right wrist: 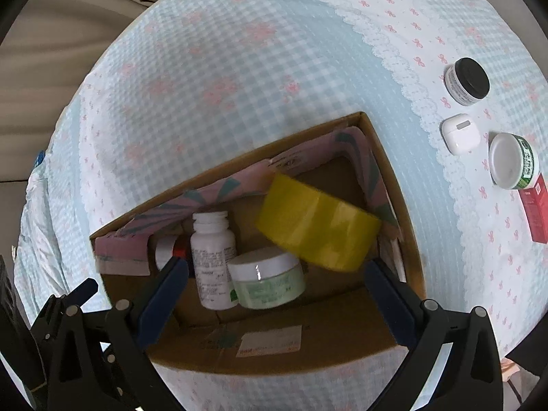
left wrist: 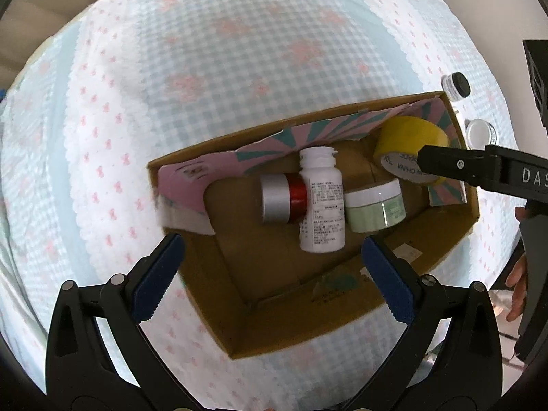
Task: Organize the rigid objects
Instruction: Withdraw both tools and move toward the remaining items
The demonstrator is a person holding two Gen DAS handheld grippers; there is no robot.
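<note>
A bed-like surface under a pale blue gingham cloth (right wrist: 239, 68) with pink bows fills both views, and on it sits one open cardboard box (left wrist: 455, 236), its far and side walls lined with pink-and-teal patterned paper. The left gripper (left wrist: 274, 274) hangs over the box's near-left corner with its two blue-padded fingers (left wrist: 157, 274) spread wide and nothing between them. The right gripper (right wrist: 277, 294) is poised over the near wall of the box, likewise spread wide and empty; in the left view its black finger reaches in from the right, across the tape. The single roll of yellow tape (right wrist: 318, 222) is blurred and tilted in the box's far-right corner (whether it rests on the floor or hangs in the air cannot be told). Also in the box are one white pill bottle (left wrist: 320, 202) lying down, one pale green jar (left wrist: 375, 205) with a white lid touching it, and one red container with a silver cap (left wrist: 282, 198) on the bottle's other side. Outside the box, to the right on the cloth, are four things: a black-lidded jar (right wrist: 467, 82), a white earbud case (right wrist: 460, 133), a white-lidded green tin (right wrist: 513, 161) and a red carton (right wrist: 536, 209).
</note>
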